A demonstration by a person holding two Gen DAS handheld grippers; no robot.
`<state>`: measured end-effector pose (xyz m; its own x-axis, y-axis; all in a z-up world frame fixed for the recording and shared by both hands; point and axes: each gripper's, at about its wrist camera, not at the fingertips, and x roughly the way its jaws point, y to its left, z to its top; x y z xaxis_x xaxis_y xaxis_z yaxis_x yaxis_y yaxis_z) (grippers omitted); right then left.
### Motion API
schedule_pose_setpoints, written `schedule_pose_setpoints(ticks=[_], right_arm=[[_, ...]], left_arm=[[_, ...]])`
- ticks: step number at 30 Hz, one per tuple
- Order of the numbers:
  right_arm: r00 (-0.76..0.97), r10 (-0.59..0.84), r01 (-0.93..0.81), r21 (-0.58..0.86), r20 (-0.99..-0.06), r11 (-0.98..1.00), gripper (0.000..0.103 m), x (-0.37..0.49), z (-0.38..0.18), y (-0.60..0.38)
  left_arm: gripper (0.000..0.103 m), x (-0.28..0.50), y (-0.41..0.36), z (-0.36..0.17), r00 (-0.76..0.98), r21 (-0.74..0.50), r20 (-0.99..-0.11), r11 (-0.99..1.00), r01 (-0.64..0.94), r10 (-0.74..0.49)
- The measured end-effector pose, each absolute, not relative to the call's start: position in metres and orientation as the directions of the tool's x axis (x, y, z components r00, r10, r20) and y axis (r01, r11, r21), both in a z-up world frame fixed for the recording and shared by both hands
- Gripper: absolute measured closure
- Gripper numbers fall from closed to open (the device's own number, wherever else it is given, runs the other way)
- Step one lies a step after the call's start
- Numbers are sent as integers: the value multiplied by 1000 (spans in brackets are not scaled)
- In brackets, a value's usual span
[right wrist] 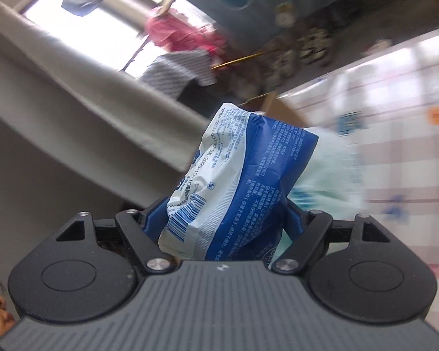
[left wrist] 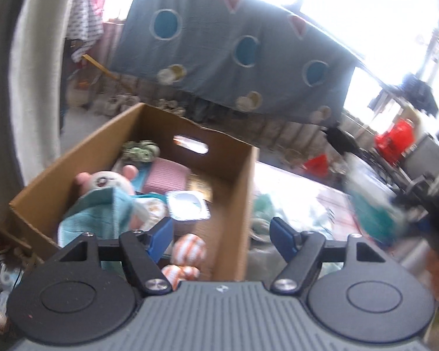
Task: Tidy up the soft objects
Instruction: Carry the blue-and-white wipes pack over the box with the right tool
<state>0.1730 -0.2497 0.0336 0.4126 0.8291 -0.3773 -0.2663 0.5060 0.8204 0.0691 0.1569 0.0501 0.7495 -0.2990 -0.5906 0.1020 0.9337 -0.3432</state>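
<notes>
A brown cardboard box (left wrist: 234,193) holds soft things: a pink-eared plush toy (left wrist: 105,180), a teal cloth (left wrist: 99,213), a pink ribbed pad (left wrist: 166,180), a green knitted piece (left wrist: 140,150), a white packet (left wrist: 187,206) and orange-striped plush balls (left wrist: 188,250). My left gripper (left wrist: 221,238) is open and empty, just above the box's near right part. My right gripper (right wrist: 222,219) is shut on a blue-and-white soft tissue pack (right wrist: 237,187), held up in the air. A pale green soft thing (right wrist: 327,175) is behind the pack.
A table with a checked cloth (right wrist: 395,134) lies to the right, with pale green soft items (left wrist: 263,207) beside the box. A grey-blue hanging cloth with round patches (left wrist: 234,52) is behind. A grey wall (right wrist: 58,117) is at left. Clutter lies on the floor at left (left wrist: 3,263).
</notes>
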Motion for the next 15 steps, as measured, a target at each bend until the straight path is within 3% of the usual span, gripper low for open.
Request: schedule_pose_setpoints(ticks=[8, 15], right_arm=[[223, 922, -268, 889, -316, 370, 25, 211, -2, -126], [160, 929, -225, 904, -335, 364, 25, 214, -26, -90]], left_arm=[[12, 59, 136, 55, 719, -388, -537, 886, 254, -441], [11, 81, 120, 46, 710, -331, -576, 910, 252, -406]])
